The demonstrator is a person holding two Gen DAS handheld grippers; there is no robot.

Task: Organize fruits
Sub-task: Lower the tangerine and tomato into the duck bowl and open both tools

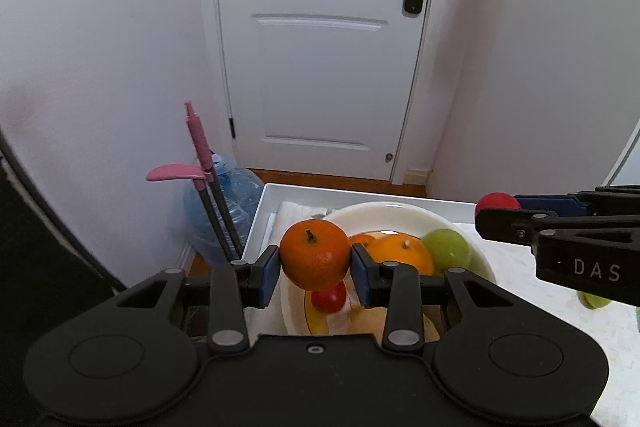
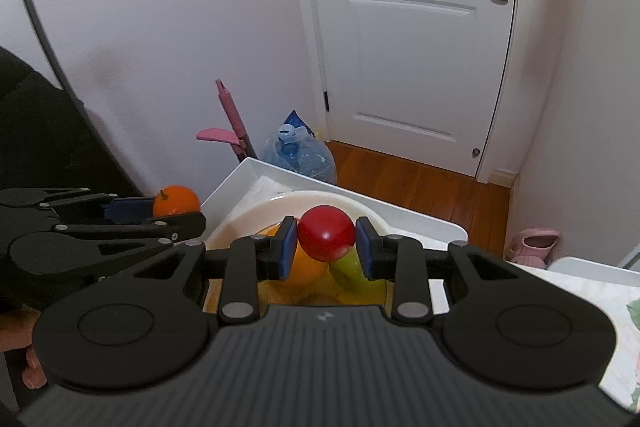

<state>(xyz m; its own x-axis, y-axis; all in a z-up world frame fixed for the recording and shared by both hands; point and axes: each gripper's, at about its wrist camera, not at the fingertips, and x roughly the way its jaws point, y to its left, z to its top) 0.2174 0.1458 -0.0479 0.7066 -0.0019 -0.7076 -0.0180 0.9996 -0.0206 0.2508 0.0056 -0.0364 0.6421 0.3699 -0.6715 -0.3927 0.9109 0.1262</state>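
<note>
My left gripper [image 1: 314, 273] is shut on an orange tangerine [image 1: 314, 254] with a stem, held above the near left rim of a white bowl [image 1: 478, 255]. In the bowl lie an orange [image 1: 400, 253], a green apple [image 1: 447, 247] and a small red fruit [image 1: 329, 298]. My right gripper [image 2: 326, 243] is shut on a round red fruit [image 2: 326, 233], held above the same bowl [image 2: 244, 217], over an orange [image 2: 308, 269] and a green apple [image 2: 352, 277]. Each gripper shows in the other's view: the right [image 1: 496, 207] at the right edge, the left [image 2: 176, 205] at the left.
The bowl sits in a white tray [image 1: 260, 211] on a table with a pale cloth [image 1: 520, 307]. Another green fruit [image 1: 596, 301] lies on the cloth at right. Beyond the tray are a blue water jug [image 1: 224, 199], a pink-handled tool [image 1: 200, 147], a white door [image 1: 320, 47] and wooden floor [image 2: 420, 183].
</note>
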